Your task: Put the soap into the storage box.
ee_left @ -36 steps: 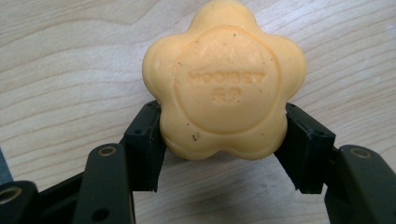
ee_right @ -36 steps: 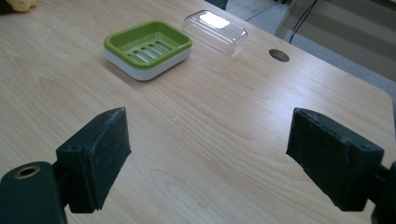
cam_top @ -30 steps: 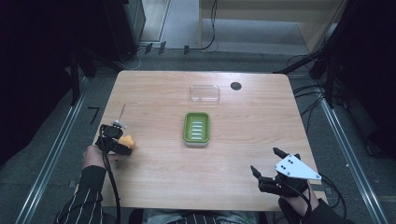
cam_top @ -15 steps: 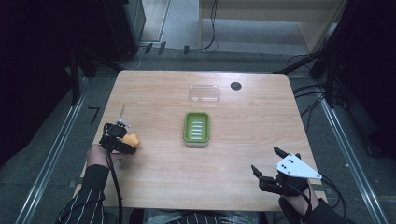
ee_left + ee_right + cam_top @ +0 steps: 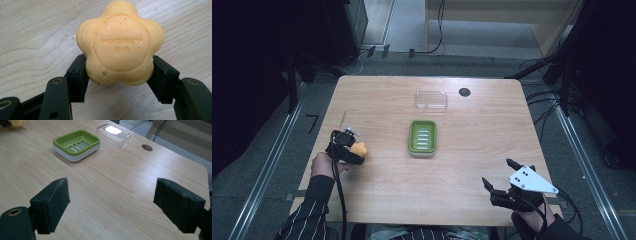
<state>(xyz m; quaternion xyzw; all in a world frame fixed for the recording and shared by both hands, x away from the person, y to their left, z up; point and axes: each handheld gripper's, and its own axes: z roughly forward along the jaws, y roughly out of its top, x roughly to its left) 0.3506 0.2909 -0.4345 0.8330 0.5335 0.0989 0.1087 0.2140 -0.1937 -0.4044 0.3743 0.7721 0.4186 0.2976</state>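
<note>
A yellow flower-shaped soap (image 5: 120,43) with raised lettering sits between the jaws of my left gripper (image 5: 119,75), which is shut on its lower sides. From above, that gripper (image 5: 353,151) holds the soap (image 5: 360,148) over the left part of the wooden table. A green soap dish (image 5: 422,137) with a slotted floor lies at the table's middle. My right gripper (image 5: 498,176) stands open near the front right edge with nothing between its black pads (image 5: 52,203). Ahead of it lie the dish (image 5: 77,144) and a clear plastic lid (image 5: 113,134).
The clear lid (image 5: 431,100) lies behind the dish, beside a round cable hole (image 5: 464,92) in the tabletop. Bare wood (image 5: 472,150) stretches between the dish and the right gripper. Dark racks and cables surround the table.
My left gripper with the soap has shifted slightly right and away from me. The right gripper has stayed where it was.
</note>
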